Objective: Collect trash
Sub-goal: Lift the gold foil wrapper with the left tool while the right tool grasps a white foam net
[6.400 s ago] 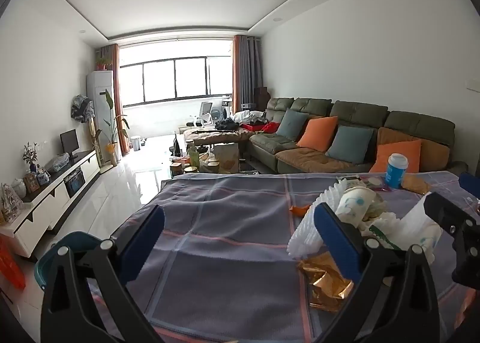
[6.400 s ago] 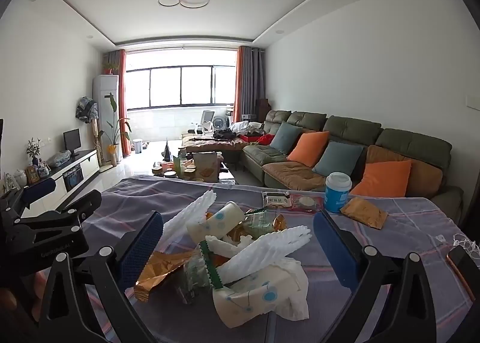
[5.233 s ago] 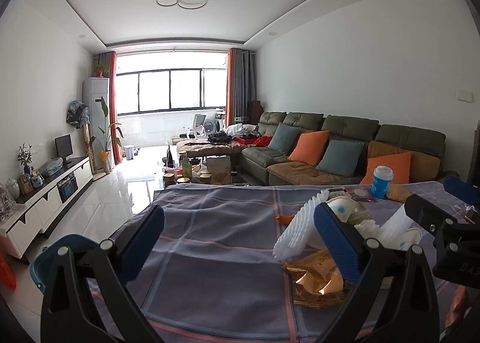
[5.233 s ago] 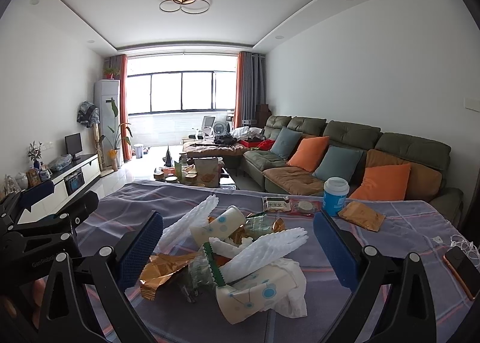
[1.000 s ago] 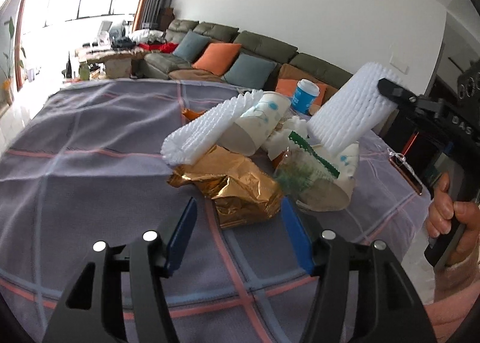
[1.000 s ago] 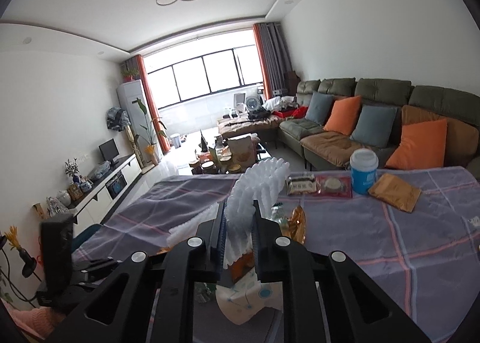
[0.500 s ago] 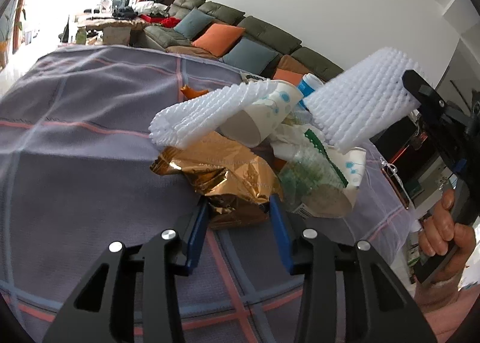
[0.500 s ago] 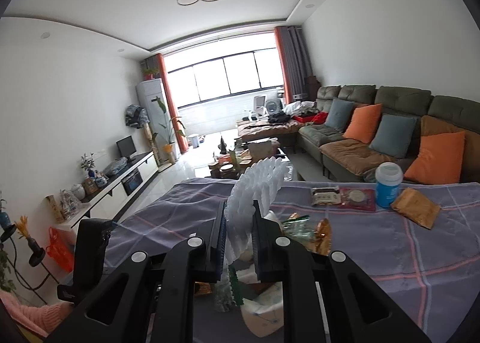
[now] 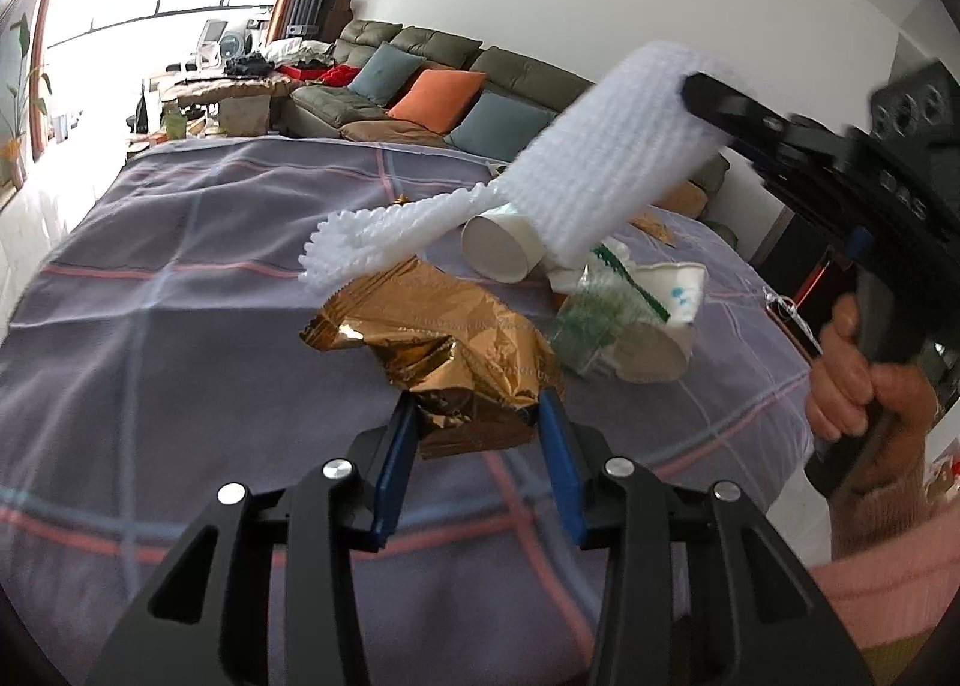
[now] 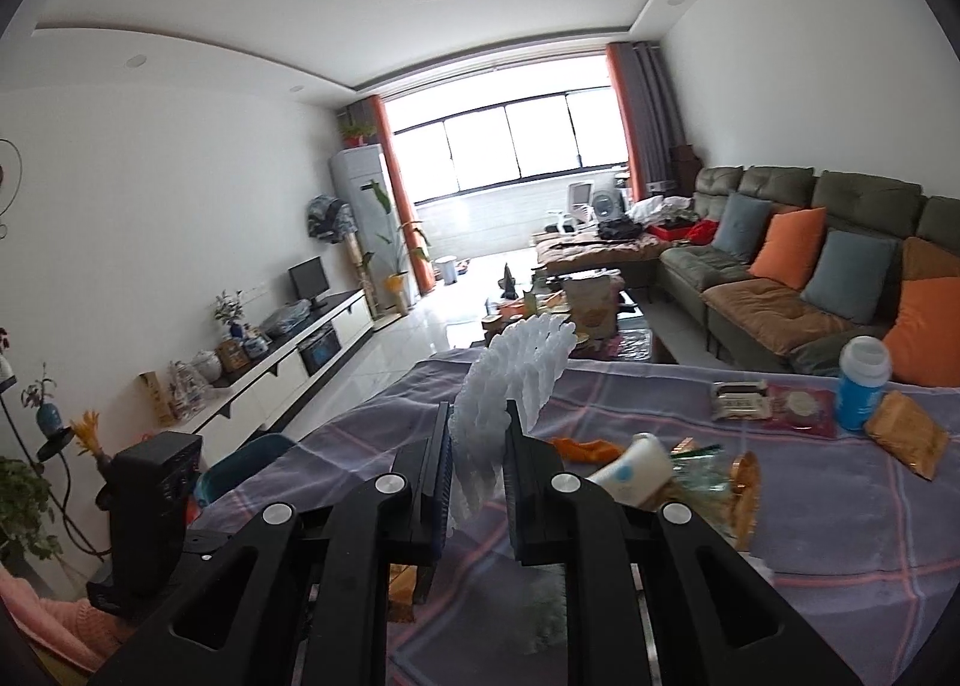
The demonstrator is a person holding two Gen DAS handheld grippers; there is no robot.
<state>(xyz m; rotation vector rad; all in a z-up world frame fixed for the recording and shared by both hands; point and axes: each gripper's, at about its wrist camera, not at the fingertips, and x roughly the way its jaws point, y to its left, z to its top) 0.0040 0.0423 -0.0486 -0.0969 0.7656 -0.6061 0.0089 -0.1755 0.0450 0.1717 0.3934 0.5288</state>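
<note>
clamping down on the crumpled gold foil wrapper (image 9: 456, 353), the left gripper (image 9: 477, 416) has just been closing, and its blue pads now press the near end of the wrapper from both sides. the wrapper sits at the near edge of the trash pile on the counter (image 9: 180, 338), which is covered in a purple-grey plaid cloth.

the right gripper (image 10: 477, 467) is pinched tight on a white foam net sleeve (image 10: 510, 380), the kind that goes round fruit. in the left wrist view that sleeve (image 9: 612, 158) hangs in the air above the pile, a bit motion-blurred, with the person's hand (image 9: 864, 380) wrapped round the gripper's handle at the right.

the rest of the trash is heaped together (all touching or overlapping):
- a second foam net sleeve (image 9: 390, 242) lying across the top of the gold wrapper
- a paper cup (image 9: 501, 251) on its side, mouth toward the camera
- another paper cup with blue dots (image 9: 666, 314), squashed, also on its side
- a clear plastic wrapper with a green strip (image 9: 600, 314) against that cup

further back on the counter, well apart from the pile, a blue bottle with a white cap (image 10: 861, 380) stands upright just beside a flat gold packet (image 10: 906, 440).
</note>
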